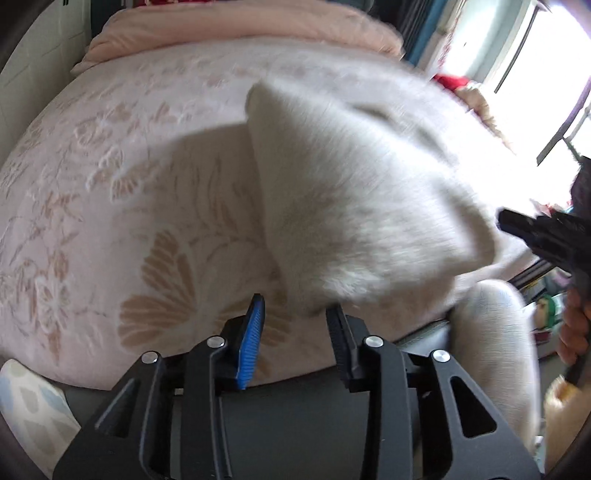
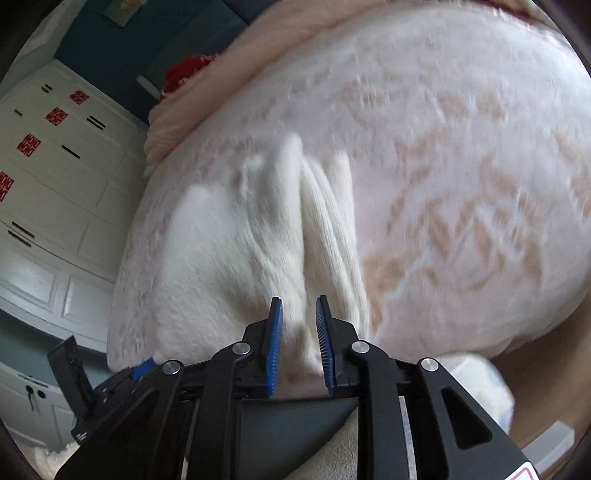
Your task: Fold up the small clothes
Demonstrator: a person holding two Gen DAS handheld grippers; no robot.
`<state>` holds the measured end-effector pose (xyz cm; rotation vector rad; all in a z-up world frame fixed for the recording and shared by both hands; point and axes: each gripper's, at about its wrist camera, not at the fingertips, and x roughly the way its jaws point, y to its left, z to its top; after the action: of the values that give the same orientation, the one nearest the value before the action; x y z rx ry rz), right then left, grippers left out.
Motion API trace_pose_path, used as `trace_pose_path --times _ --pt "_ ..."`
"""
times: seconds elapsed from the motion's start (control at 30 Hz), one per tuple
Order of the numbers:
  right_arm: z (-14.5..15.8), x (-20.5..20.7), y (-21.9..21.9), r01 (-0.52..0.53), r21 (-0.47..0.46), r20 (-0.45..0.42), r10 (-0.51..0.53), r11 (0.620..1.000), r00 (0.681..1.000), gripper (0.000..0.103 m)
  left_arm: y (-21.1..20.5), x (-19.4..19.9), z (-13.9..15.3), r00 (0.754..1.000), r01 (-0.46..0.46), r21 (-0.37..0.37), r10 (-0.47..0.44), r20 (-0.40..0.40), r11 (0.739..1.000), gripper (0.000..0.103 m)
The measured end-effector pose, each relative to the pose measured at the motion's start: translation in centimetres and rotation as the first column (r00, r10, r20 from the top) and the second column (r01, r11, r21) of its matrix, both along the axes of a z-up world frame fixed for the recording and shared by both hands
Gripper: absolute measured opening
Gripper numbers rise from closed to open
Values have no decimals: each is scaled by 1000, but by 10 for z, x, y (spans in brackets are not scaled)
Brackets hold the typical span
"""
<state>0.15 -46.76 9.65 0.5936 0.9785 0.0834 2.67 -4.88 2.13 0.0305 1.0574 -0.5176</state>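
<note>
A white fuzzy garment [image 1: 354, 192] hangs lifted above the pink flowered bedspread [image 1: 110, 177], blurred by motion. My left gripper [image 1: 295, 314] is open below its lower edge, with the jaws wide apart and nothing between them. My right gripper [image 2: 298, 325] has its jaws partly closed around a fold of the same white garment [image 2: 258, 240], which trails away over the bed. The right gripper also shows in the left wrist view [image 1: 543, 236] at the right edge, against the garment's corner.
A folded pink blanket [image 1: 240, 29] lies along the far edge of the bed. White cabinets [image 2: 55, 184] with red stickers stand to the left of the bed. A bright window [image 1: 517, 55] is at the right. A patterned cloth [image 1: 26, 406] lies near the bed's front edge.
</note>
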Motion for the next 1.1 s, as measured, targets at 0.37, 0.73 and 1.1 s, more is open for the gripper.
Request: trace_pose_path --times 0.37,0.73,1.1 --pt "-33 107 37 -113 -82 -100 105 990 989 9 -24 47 51 991 -87 -125 99 92 988 62" --pt "-58 92 8 -21 -63 -108 14 998 994 12 -66 69 -2 997 -71 62 68 45 996 63" --pt "-20 5 44 -93 -131 -83 82 987 993 28 -68 69 -2 996 -79 96 75 42 992 64"
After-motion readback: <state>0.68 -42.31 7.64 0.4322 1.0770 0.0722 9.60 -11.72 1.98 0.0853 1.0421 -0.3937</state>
